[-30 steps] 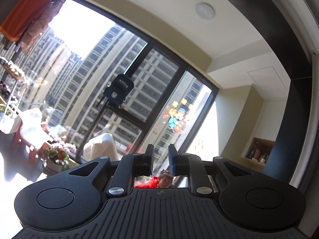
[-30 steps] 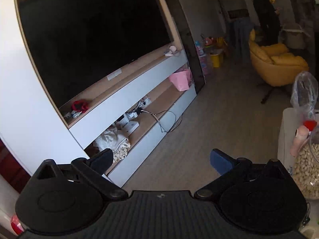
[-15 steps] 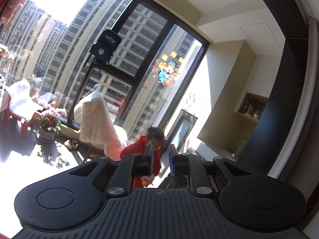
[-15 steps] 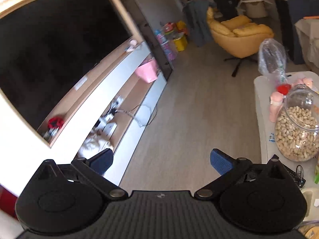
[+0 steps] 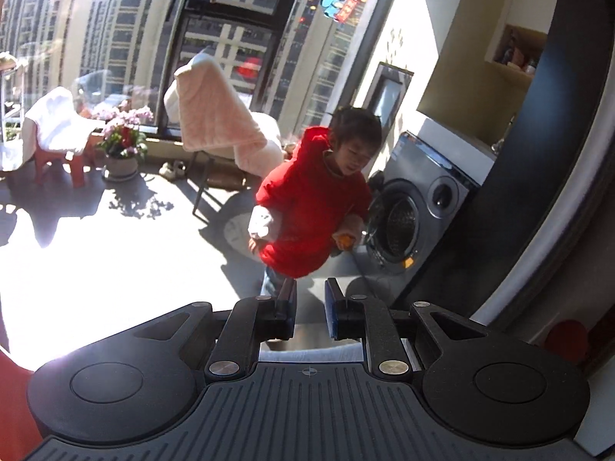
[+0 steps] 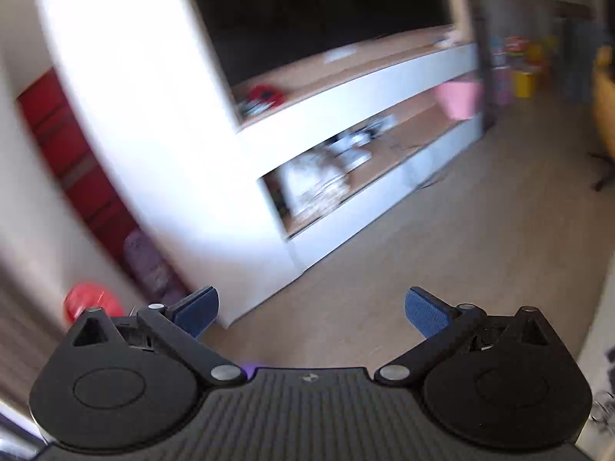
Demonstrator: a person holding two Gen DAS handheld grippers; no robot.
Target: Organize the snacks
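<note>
Through my left wrist camera, hard sunlight pours in through the tall windows (image 5: pixel 230 38), burning the balcony floor (image 5: pixel 96 269) out to pure white near the lower left. The potted flowers (image 5: pixel 123 142) and draped chair (image 5: pixel 219 115) throw crisp dark shadows toward me. Building lines bow at the fisheye rim. My right wrist camera is dimmer and badly smeared by motion: the white cabinet (image 6: pixel 153 115) glares, its shelves (image 6: pixel 346 146) streak, and only my own black body stays sharp.
</note>
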